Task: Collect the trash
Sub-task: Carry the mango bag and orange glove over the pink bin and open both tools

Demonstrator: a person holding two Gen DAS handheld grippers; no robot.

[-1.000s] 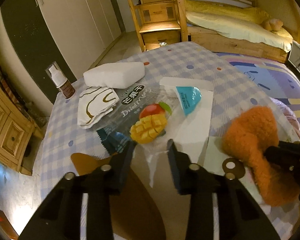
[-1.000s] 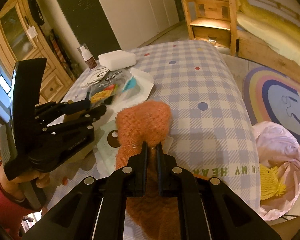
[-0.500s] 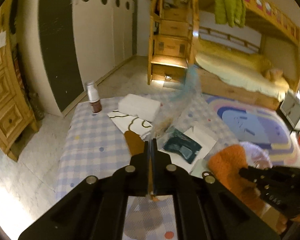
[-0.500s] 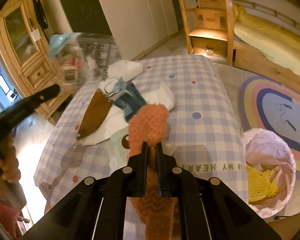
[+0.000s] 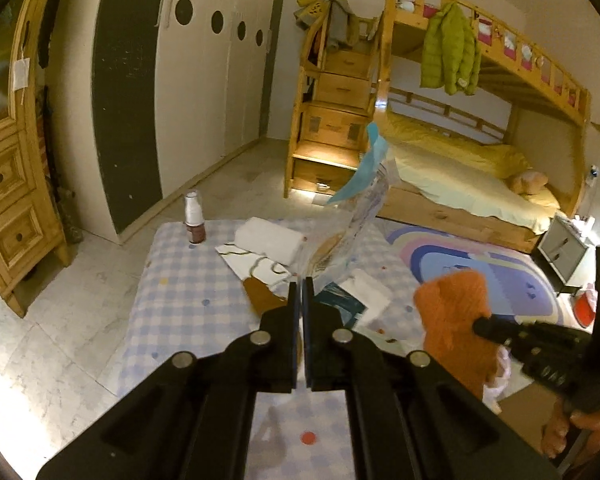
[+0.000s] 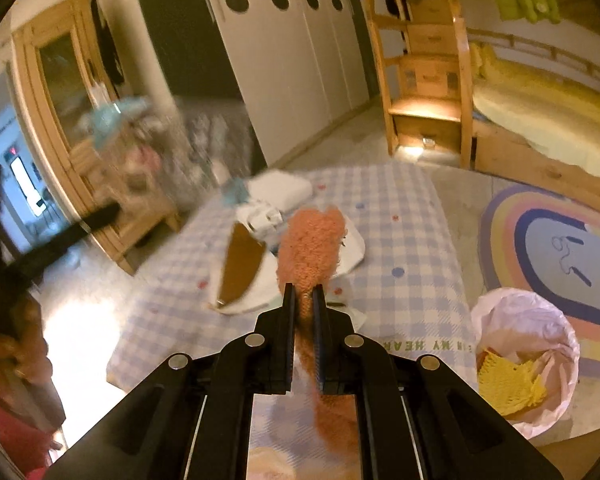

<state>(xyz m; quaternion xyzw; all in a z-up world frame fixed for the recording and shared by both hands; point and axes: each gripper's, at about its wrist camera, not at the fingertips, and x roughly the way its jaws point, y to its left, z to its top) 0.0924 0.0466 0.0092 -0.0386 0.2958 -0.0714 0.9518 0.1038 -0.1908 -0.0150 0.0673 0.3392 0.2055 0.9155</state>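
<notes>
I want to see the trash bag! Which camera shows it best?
The right wrist view. There the pink trash bag sits open on the floor beside the table, yellow netting inside. In the left wrist view, only a pale scrap beside the orange fuzzy cloth might be it.

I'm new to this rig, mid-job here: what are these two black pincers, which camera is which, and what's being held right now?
Each pincer is a hand-held two-finger gripper with a fisheye camera looking along its fingers. In the left view, the left gripper is shut on a clear snack wrapper, lifted above the checked table. In the right view, the right gripper is shut on an orange fuzzy cloth. Papers and a white block lie on the table; a lined trash bin stands beside it.
</notes>
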